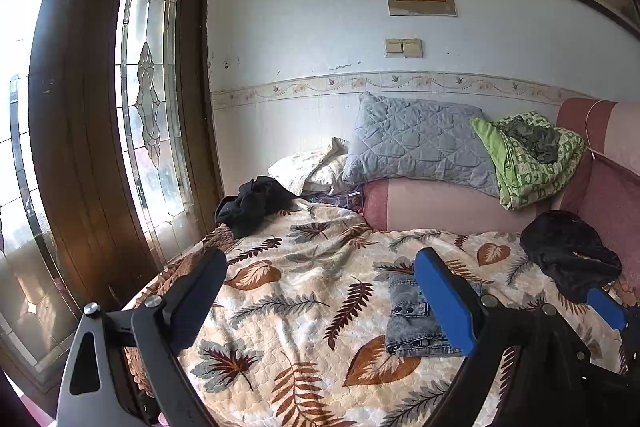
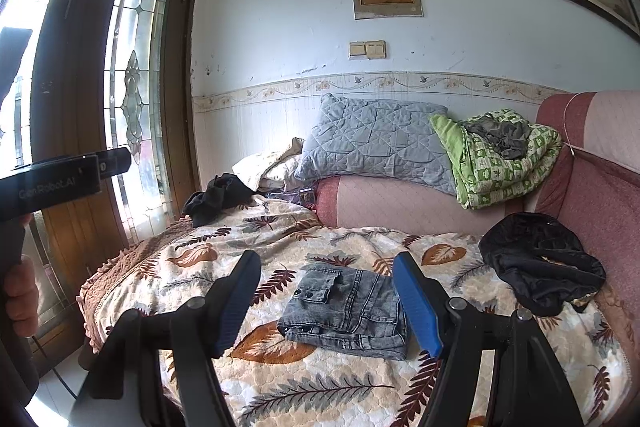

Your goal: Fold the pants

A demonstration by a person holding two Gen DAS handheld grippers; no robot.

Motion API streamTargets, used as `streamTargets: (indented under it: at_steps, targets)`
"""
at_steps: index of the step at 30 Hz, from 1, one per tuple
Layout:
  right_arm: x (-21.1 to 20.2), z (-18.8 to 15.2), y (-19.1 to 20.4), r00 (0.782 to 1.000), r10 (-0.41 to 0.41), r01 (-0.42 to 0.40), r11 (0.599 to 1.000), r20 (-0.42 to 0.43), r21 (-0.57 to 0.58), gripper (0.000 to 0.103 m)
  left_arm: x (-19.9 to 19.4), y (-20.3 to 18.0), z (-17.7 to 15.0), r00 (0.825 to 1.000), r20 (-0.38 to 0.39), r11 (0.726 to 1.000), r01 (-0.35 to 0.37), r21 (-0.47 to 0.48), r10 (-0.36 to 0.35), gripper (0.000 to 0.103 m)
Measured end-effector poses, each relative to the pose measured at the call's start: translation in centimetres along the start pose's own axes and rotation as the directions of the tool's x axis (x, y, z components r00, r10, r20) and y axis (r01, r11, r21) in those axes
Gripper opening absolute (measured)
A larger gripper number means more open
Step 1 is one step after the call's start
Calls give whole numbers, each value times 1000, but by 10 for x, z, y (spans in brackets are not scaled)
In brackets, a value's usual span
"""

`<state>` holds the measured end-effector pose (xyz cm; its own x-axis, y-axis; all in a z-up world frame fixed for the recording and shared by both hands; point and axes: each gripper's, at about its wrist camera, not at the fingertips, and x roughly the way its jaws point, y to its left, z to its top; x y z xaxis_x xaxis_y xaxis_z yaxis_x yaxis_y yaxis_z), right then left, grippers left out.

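Grey pillow [image 2: 372,139] beside green quilt [image 2: 500,163] — black garment [image 2: 540,263] lower right.

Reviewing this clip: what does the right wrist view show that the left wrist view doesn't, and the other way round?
Only the right wrist view shows the folded grey jeans whole, plus the person's hand holding the left gripper's black body at the frame's left edge. Only the left wrist view shows a blue finger of the right gripper. Both share the leaf-print bedspread, grey pillow, green blanket and two dark garments.
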<state>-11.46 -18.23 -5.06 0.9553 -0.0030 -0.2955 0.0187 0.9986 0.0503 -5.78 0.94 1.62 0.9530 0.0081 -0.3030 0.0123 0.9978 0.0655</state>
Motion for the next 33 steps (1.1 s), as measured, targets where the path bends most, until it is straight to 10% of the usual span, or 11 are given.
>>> streamTargets:
  at_steps: [33]
  targets:
    - [-18,10,11,999,16,-15,999,39,-33,72,-42,17,9,997,79,1000,2,-27,0,95]
